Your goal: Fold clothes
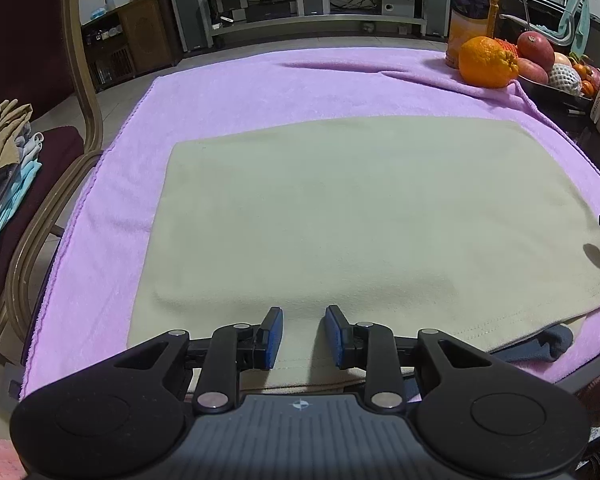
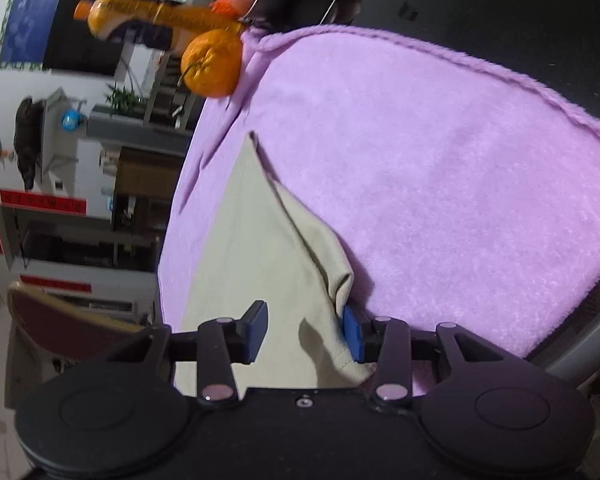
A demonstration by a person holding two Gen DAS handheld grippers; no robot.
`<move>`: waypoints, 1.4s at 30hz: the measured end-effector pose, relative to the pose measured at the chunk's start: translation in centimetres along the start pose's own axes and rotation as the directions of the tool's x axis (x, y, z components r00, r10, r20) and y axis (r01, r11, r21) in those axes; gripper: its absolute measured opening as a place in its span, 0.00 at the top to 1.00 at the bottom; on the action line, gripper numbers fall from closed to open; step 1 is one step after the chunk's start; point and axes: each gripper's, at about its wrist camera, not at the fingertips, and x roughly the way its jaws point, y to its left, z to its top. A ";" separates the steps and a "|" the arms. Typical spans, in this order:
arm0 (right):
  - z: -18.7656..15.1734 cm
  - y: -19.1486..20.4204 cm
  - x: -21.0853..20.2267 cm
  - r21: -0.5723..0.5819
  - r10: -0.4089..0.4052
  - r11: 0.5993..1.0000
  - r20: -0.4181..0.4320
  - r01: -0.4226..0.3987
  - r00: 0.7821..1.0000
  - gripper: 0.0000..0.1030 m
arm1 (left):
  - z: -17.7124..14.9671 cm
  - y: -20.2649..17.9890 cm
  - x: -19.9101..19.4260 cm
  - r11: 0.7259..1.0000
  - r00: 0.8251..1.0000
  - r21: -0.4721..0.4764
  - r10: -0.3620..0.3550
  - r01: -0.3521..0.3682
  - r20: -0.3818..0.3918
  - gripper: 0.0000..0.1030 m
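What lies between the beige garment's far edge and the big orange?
Only bare purple towel separates the beige garment from the orange, in the left wrist view.

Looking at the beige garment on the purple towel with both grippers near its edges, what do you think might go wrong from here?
The right gripper is open around the beige garment's raised edge, so a shallow close might catch only one layer or slip off. The left gripper sits open over the near hem, so an uneven lift could skew the fold. Dragging could also bunch the purple towel and nudge the orange resting on it.
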 end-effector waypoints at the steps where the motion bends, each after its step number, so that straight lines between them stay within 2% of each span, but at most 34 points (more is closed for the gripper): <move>1: -0.1 0.1 0.0 -0.002 0.005 1.000 0.000 -0.005 1.000 0.62 | 0.0 0.0 0.0 1.000 1.000 -0.002 0.000 0.000 0.000 0.72; 4: -0.4 0.5 -0.1 -0.032 -0.002 0.999 0.039 0.003 0.999 0.62 | 0.0 0.2 0.1 1.000 1.000 -0.013 -0.001 0.001 -0.003 0.72; 7: -0.6 1.4 -0.4 -0.107 -0.066 0.991 0.162 0.084 0.985 0.63 | 0.0 0.3 0.2 1.000 1.000 -0.014 0.003 -0.003 -0.005 0.72; 10: -0.7 2.1 -0.1 -0.161 -0.092 0.979 0.209 0.128 0.974 0.62 | -0.1 0.2 0.2 1.000 1.000 -0.008 0.005 -0.005 -0.005 0.72; 11: -0.8 2.3 0.1 -0.179 -0.102 0.974 0.208 0.140 0.973 0.66 | -0.1 0.3 0.2 1.000 1.000 -0.008 0.007 -0.007 -0.005 0.72; 14: -1.6 3.1 0.3 -0.254 -0.156 0.944 0.213 0.209 0.964 0.90 | -0.1 0.4 0.4 1.000 1.000 -0.013 0.009 -0.009 -0.007 0.70; 17: -2.3 4.1 -0.1 -0.308 -0.175 0.918 0.248 0.249 0.953 0.93 | -0.1 0.5 0.4 1.000 1.000 -0.014 0.012 -0.012 -0.006 0.70; 20: -3.6 6.3 -0.5 -0.387 -0.201 0.868 0.301 0.312 0.932 0.93 | -0.3 0.3 0.3 1.000 1.000 0.010 0.022 -0.022 -0.002 0.74; 24: -5.3 9.5 -0.4 -0.470 -0.250 0.782 0.363 0.408 0.898 0.93 | -0.6 -0.7 -0.1 0.994 1.000 0.109 0.029 -0.028 -0.003 0.78; 27: -6.5 12.0 -0.3 -0.519 -0.267 0.722 0.402 0.458 0.876 0.94 | -0.2 0.3 -1.1 0.995 1.000 0.101 -0.001 0.004 -0.023 0.77; 30: -8.4 15.1 0.1 -0.581 -0.255 0.656 0.430 0.482 0.866 0.94 | 0.9 2.7 -3.3 0.996 0.998 0.078 0.048 -0.045 -0.031 0.74; 33: -11.0 18.8 0.9 -0.660 -0.204 0.596 0.426 0.457 0.881 0.94 | 1.4 6.4 -5.7 0.997 0.998 0.042 0.062 -0.062 -0.005 0.73; 37: -15.4 23.7 4.1 -0.772 -0.127 0.528 0.341 0.355 0.931 0.94 | 1.4 12.0 -6.3 0.994 0.995 -0.049 0.103 -0.102 0.017 0.73; 40: -18.9 26.2 8.6 -0.833 -0.133 0.472 0.258 0.290 0.957 0.94 | 1.1 15.5 -5.7 0.976 0.989 -0.163 0.146 -0.143 0.008 0.74; 42: -21.3 27.1 12.0 -0.870 -0.156 0.417 0.216 0.263 0.964 0.94 | 0.7 17.7 -5.4 0.959 0.992 -0.256 0.126 -0.122 -0.001 0.74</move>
